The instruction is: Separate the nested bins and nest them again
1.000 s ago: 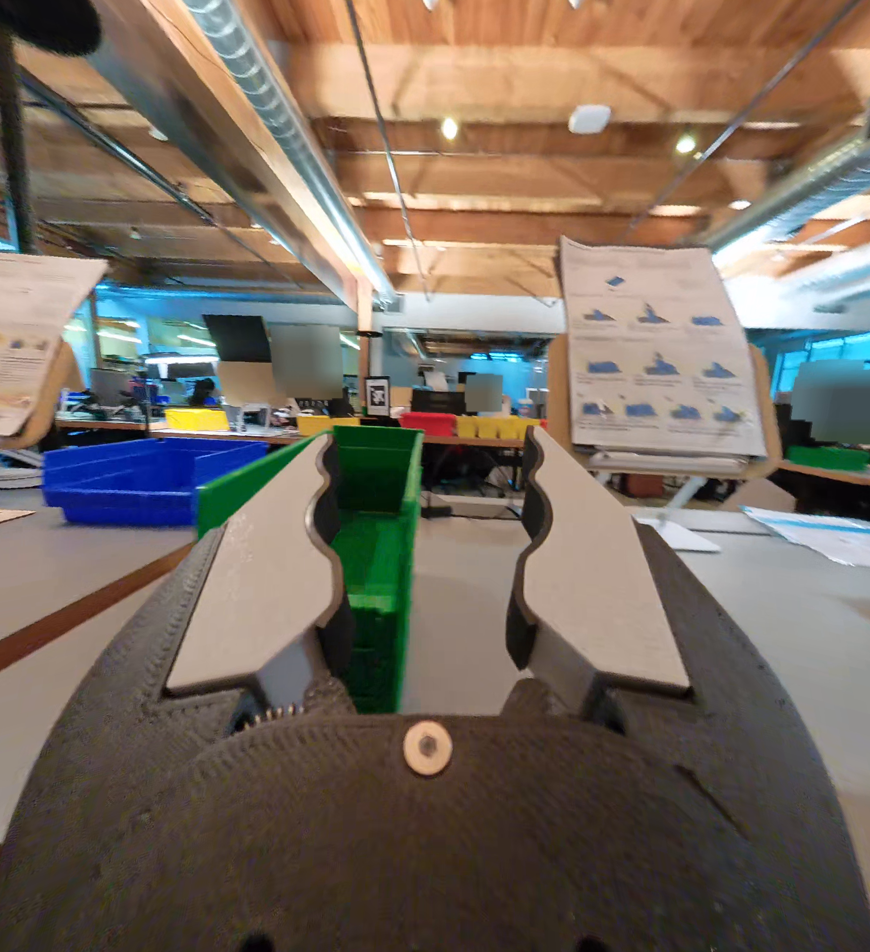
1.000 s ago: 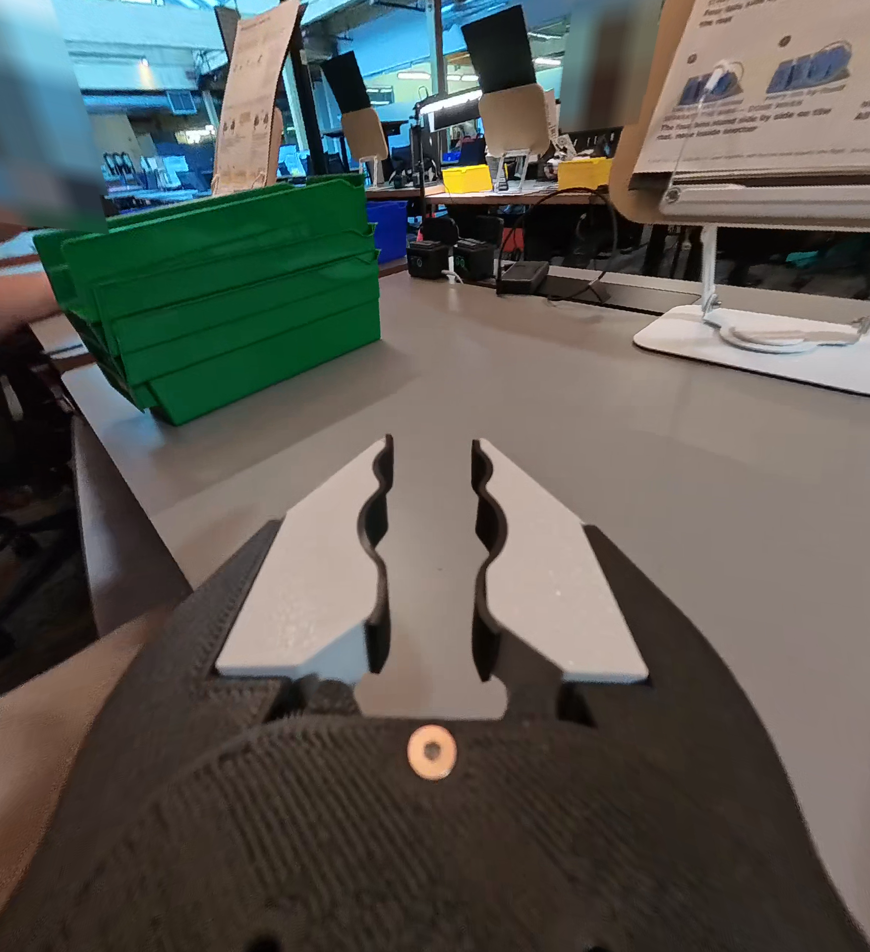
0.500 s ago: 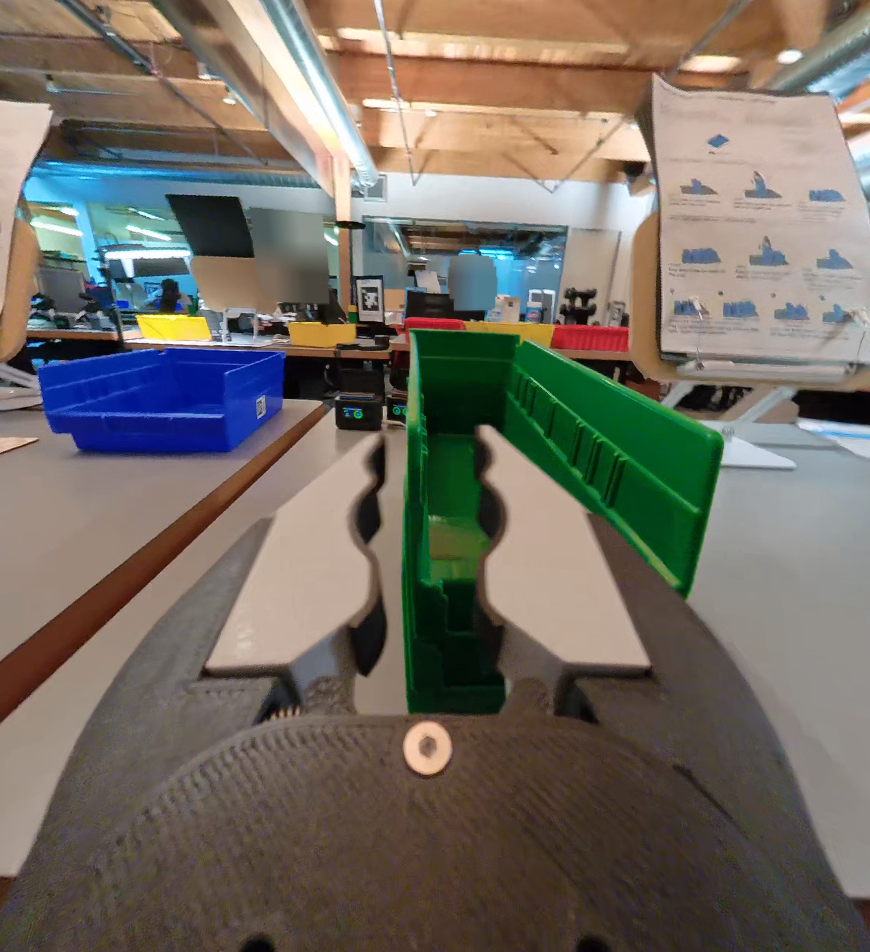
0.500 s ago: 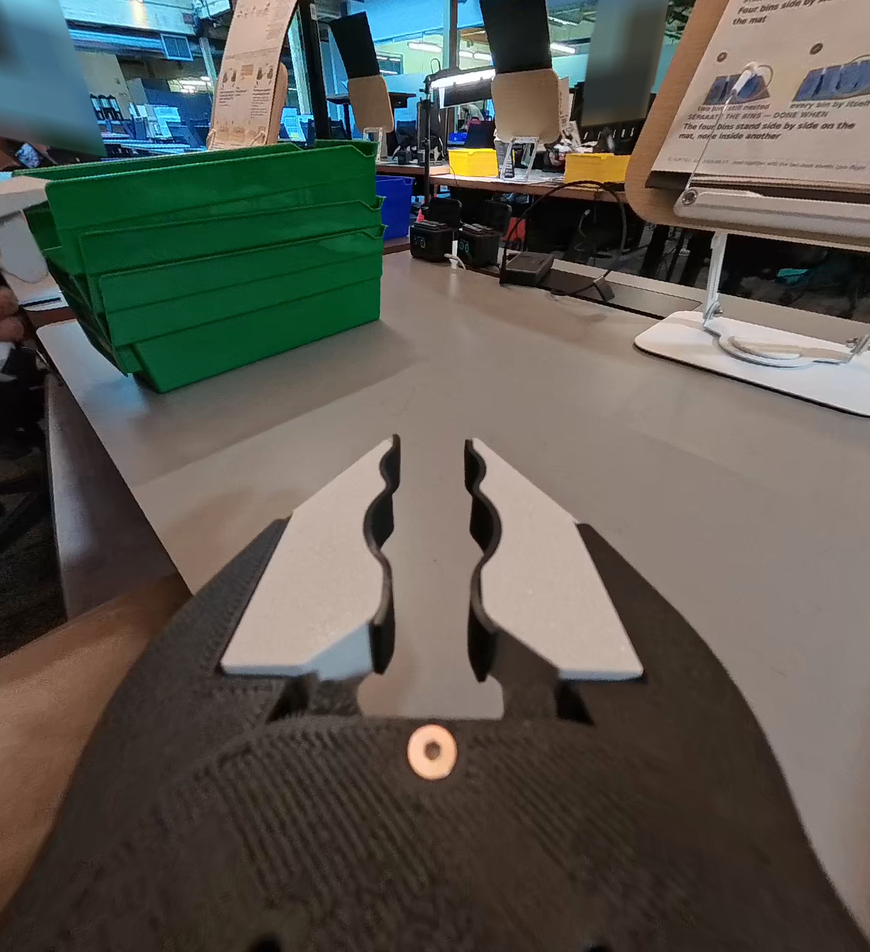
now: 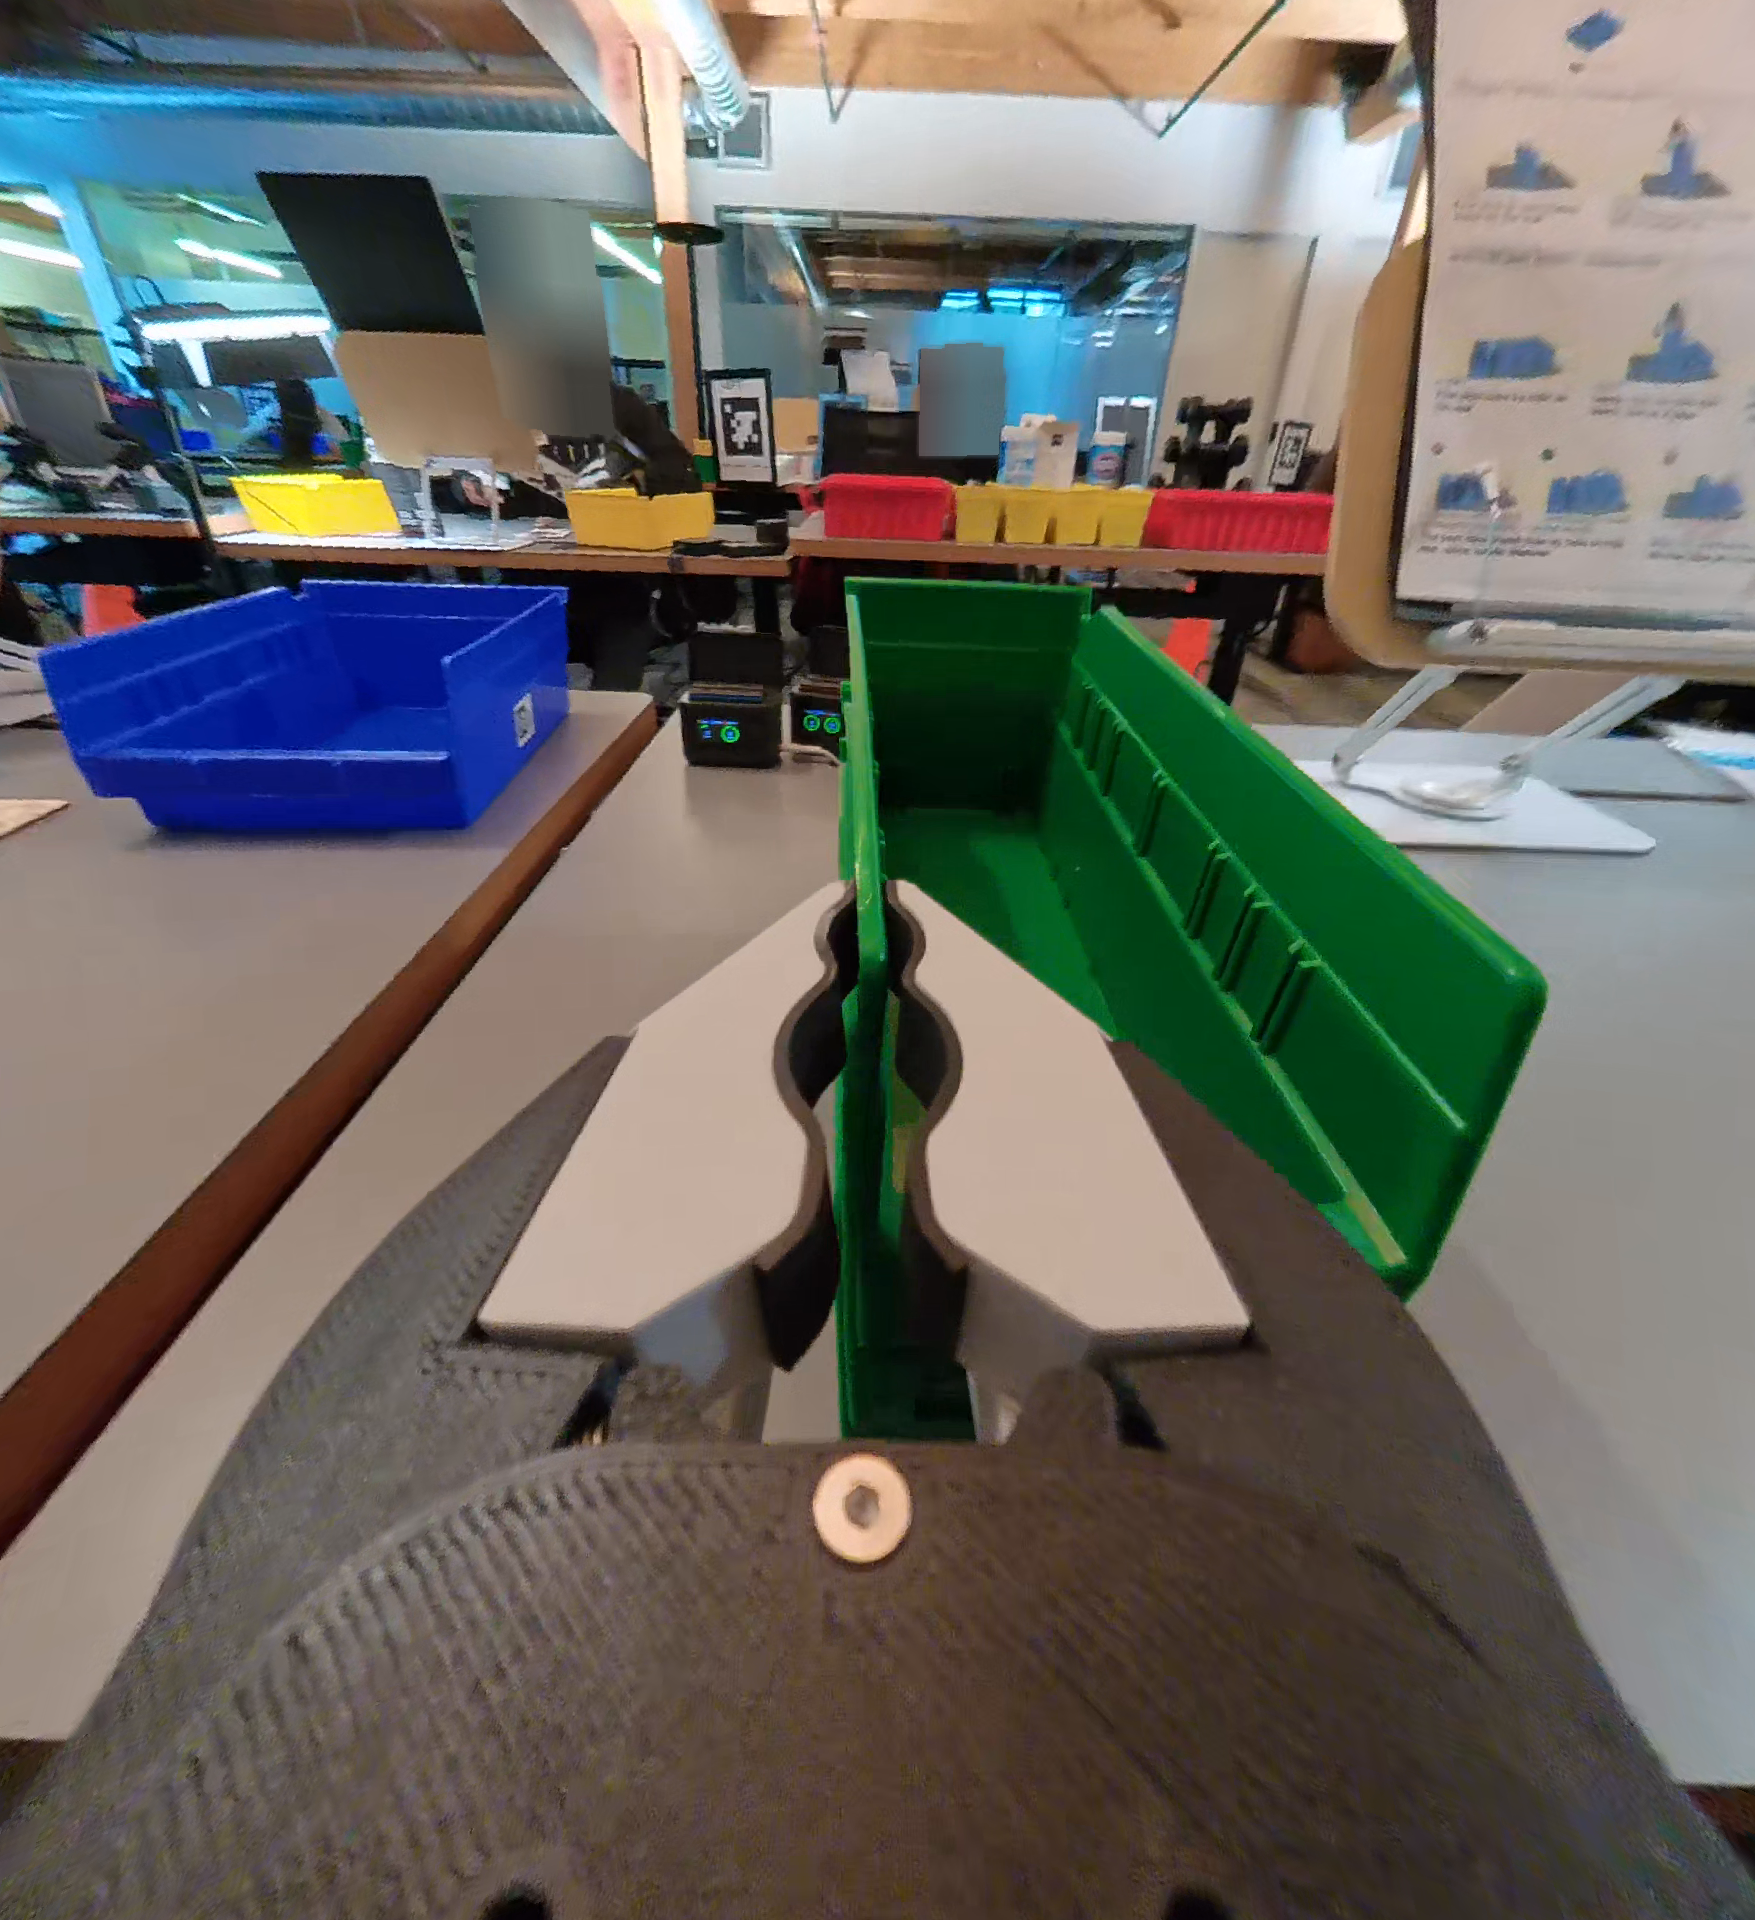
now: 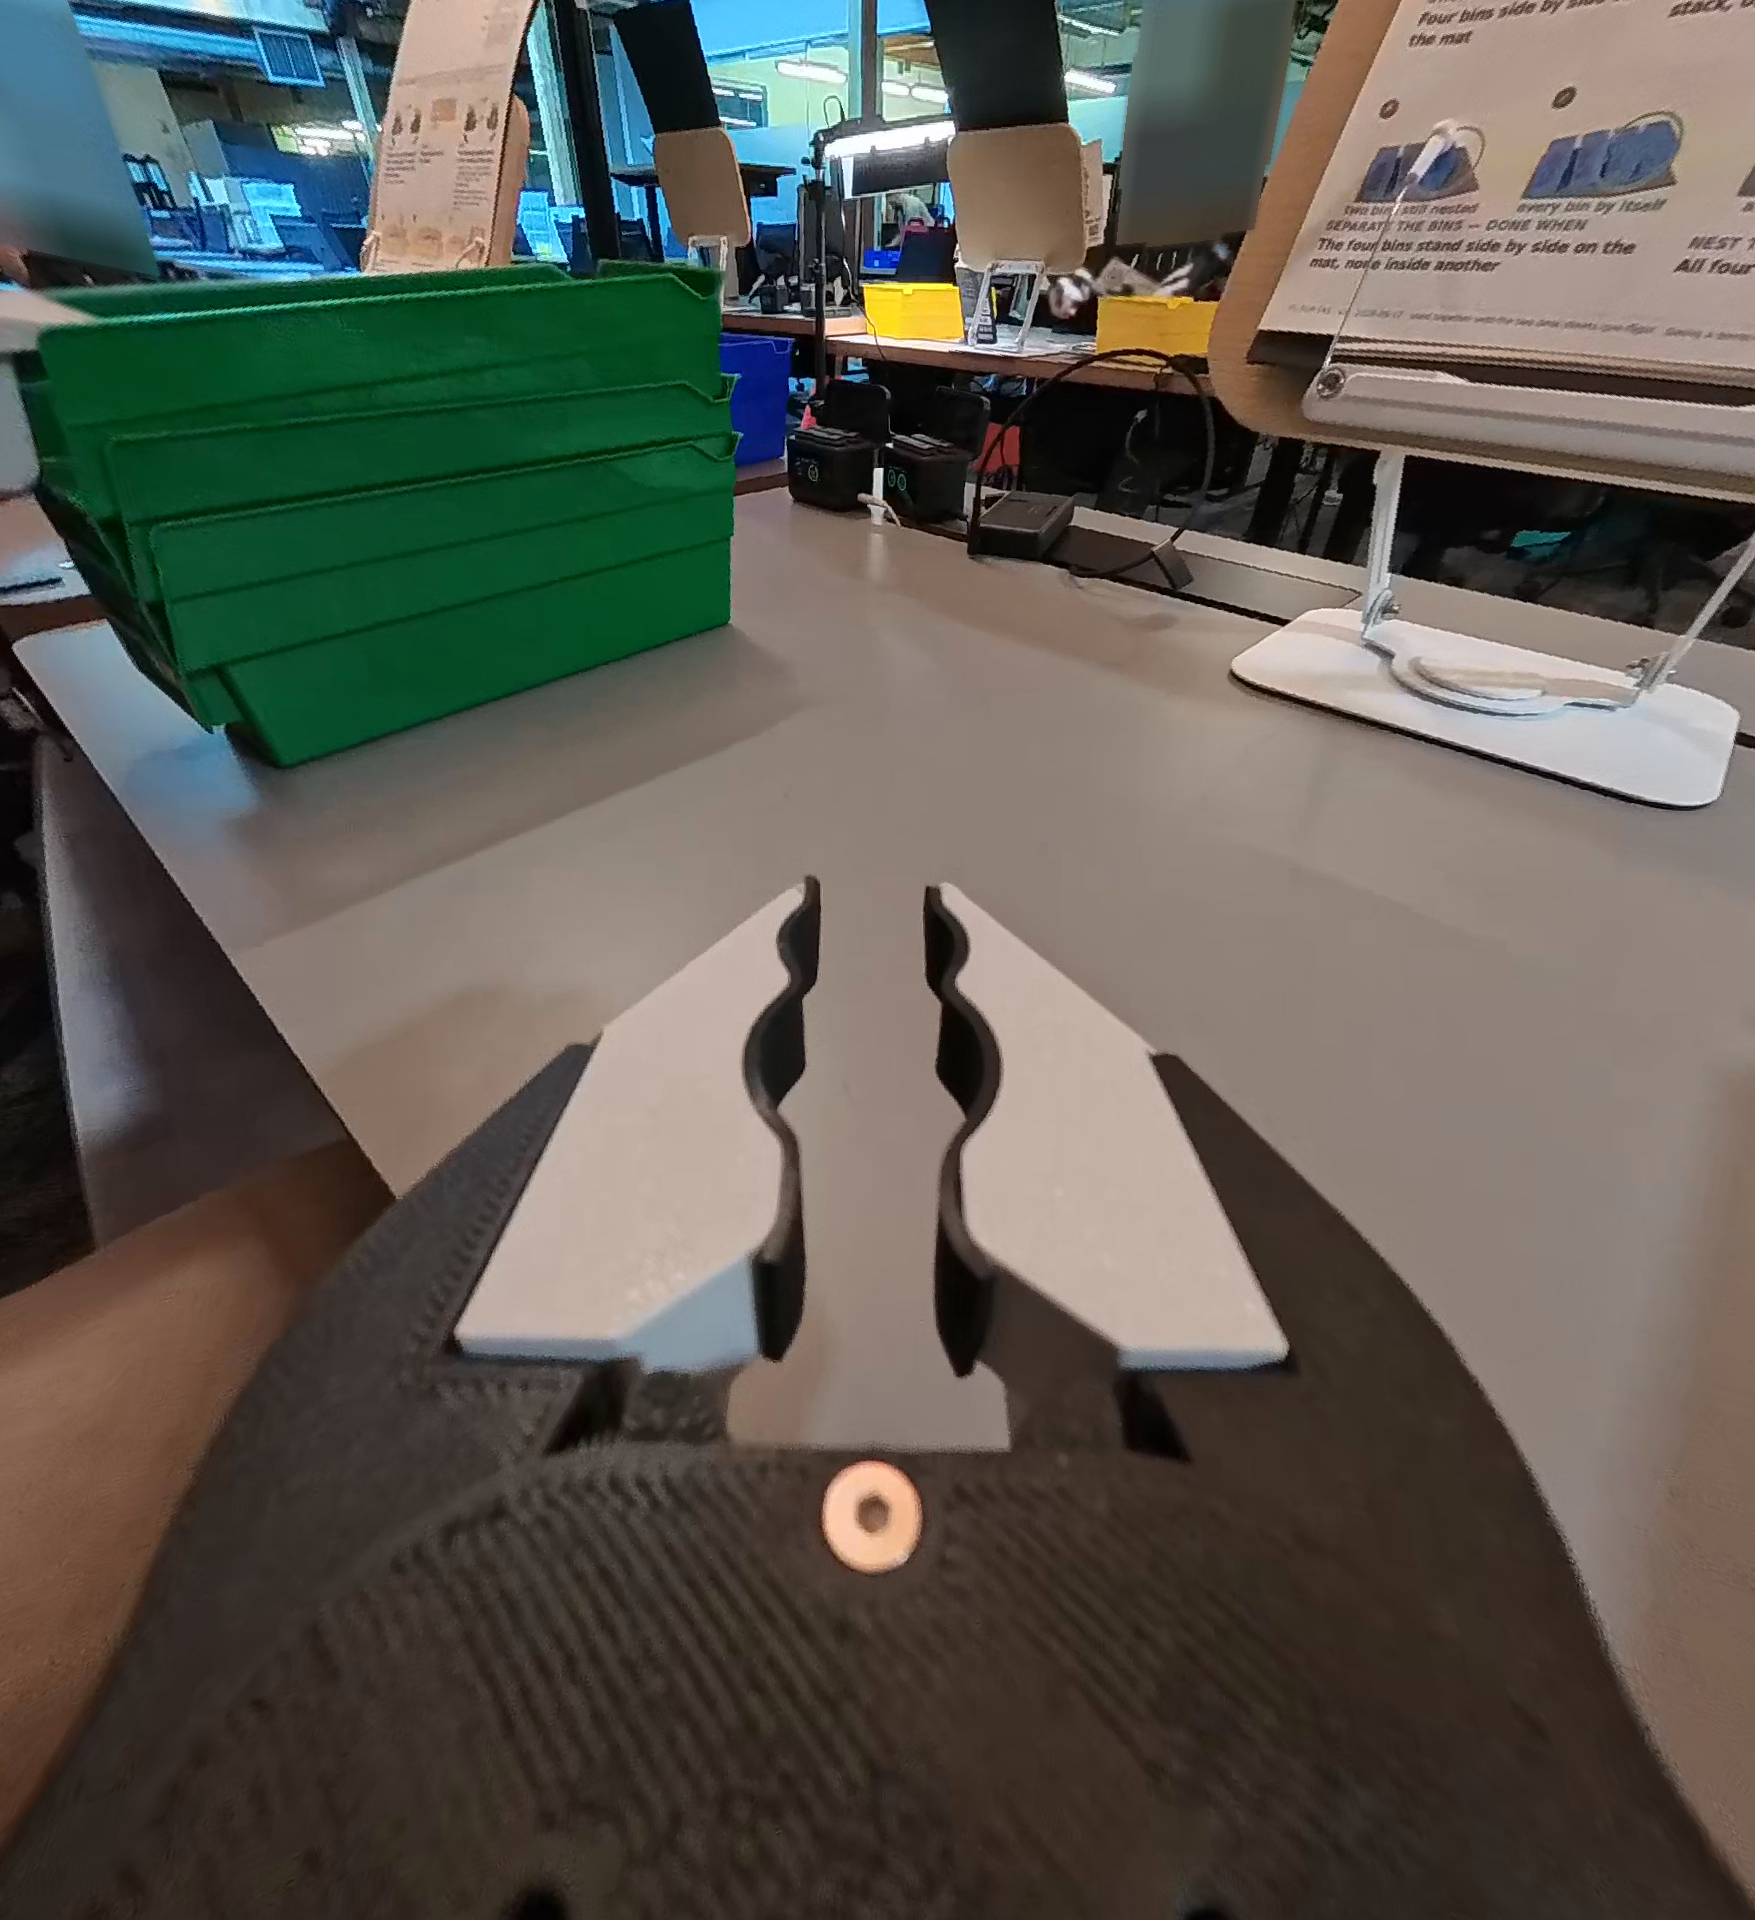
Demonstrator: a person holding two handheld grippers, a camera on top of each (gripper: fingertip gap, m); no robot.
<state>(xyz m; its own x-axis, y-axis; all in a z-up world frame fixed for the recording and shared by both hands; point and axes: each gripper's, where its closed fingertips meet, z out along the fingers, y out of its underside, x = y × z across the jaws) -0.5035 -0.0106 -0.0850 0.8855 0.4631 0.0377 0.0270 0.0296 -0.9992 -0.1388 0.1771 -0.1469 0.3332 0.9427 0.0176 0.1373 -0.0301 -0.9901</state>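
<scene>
Left gripper (image 5: 865, 891): fingers pinched onto the left side wall of the top green bin (image 5: 1143, 925). Right gripper (image 6: 871, 891): fingers slightly parted, empty, low over the grey table (image 6: 1216, 894). Stack of nested green bins (image 6: 416, 499): on the table's left, well apart from it. Blue bin (image 5: 312, 707): neighbouring table.

Nested bins (image 6: 416, 499): on table (image 6: 1268, 987), left of document stand (image 6: 1486, 707). Single bin (image 5: 333, 717): on adjoining table (image 5: 125, 987), further left. Chargers (image 5: 759, 717): behind, between them.
</scene>
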